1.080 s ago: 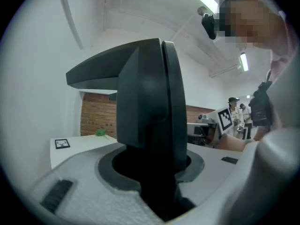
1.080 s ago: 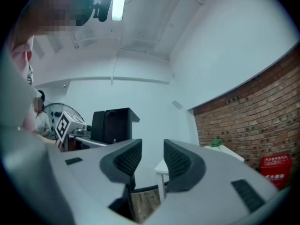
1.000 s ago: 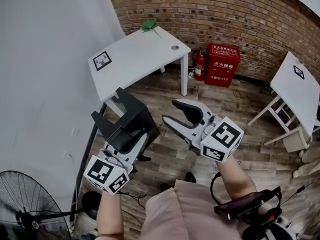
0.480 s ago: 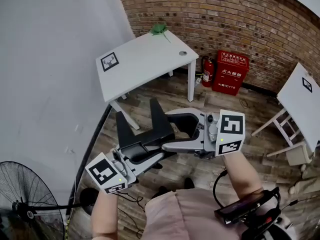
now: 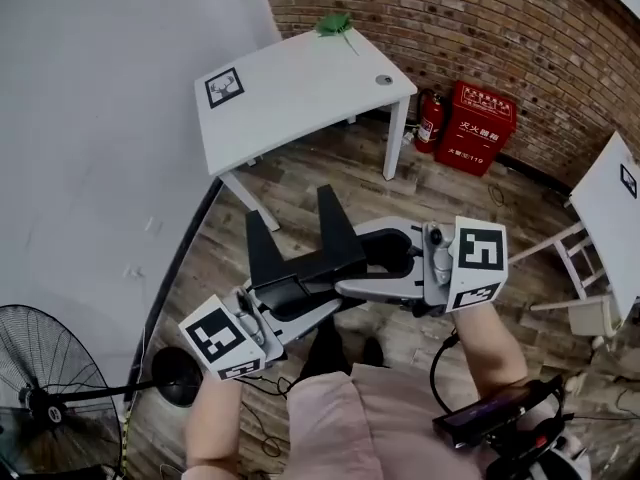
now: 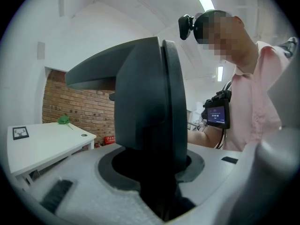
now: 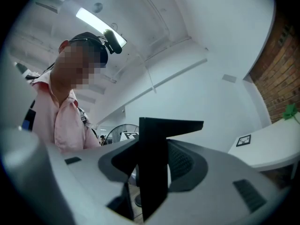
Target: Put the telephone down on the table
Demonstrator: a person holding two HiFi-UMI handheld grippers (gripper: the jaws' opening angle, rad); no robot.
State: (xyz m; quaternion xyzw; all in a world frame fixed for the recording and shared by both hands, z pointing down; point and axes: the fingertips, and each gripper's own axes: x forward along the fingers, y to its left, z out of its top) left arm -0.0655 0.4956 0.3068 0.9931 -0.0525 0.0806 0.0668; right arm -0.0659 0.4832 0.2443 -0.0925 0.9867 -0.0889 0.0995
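The telephone [image 5: 300, 260] is a black angular body with two upright prongs, held in the air over the wooden floor. My left gripper [image 5: 308, 306] is shut on its lower part; in the left gripper view the telephone [image 6: 150, 111] rises out of the left gripper [image 6: 164, 193]. My right gripper [image 5: 350, 260] reaches in from the right with its jaws closing around a black slab of the telephone [image 7: 152, 163]. Floor still shows beside the slab, within the right gripper [image 7: 140, 191]. The white table [image 5: 300, 88] stands farther off, by the brick wall.
On the table lie a framed picture marker [image 5: 225, 86] and a green toy [image 5: 335, 23]. A fire extinguisher [image 5: 430, 118] and a red box [image 5: 483, 128] stand by the wall. A fan [image 5: 50, 393] is at lower left, a second white table [image 5: 615, 203] at right.
The right gripper swung in from the right and its jaws came around the telephone, then narrowed. The left gripper carried the telephone rightward and tilted it so the prongs stand up.
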